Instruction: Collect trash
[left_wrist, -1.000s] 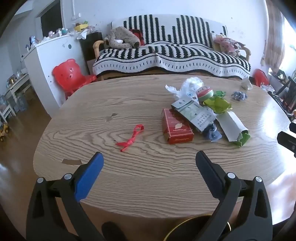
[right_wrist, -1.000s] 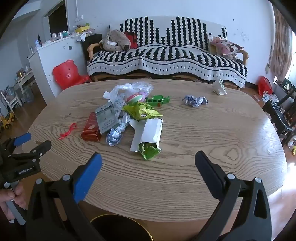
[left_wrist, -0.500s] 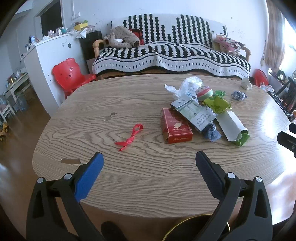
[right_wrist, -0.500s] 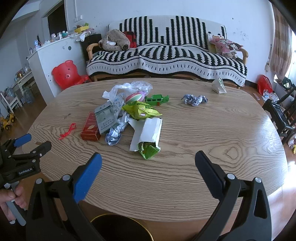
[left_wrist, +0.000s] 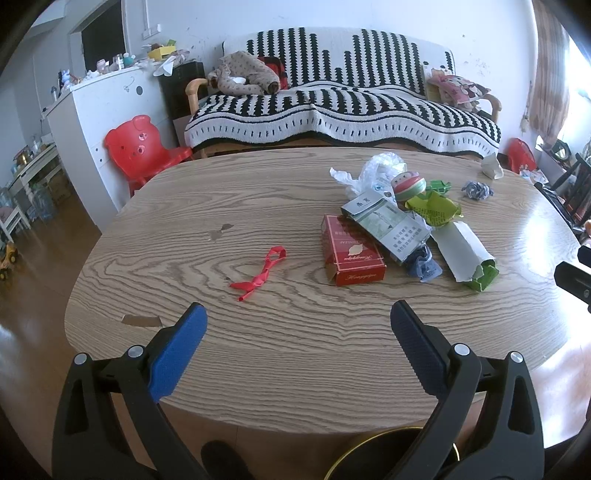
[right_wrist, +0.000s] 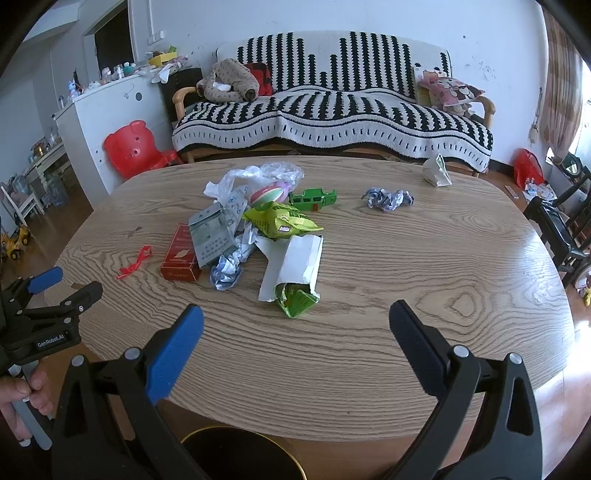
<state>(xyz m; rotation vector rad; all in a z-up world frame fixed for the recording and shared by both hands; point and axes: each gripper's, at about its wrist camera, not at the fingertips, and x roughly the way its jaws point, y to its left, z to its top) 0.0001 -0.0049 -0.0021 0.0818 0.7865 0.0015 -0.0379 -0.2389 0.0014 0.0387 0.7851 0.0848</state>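
Both the left gripper (left_wrist: 297, 325) and right gripper (right_wrist: 295, 325), jaws spread and empty, have barely moved above the oval wooden table's (right_wrist: 406, 258) near edge, its crumpled wrappers (right_wrist: 280, 221) uncollected.

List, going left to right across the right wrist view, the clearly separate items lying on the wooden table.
Red ribbon scrap → red cardboard box → green toy truck → crumpled silver-blue foil wrapper → crumpled white paper carton.

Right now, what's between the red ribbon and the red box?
Nothing: the left wrist view shows only bare wooden table between the red ribbon and the red box.
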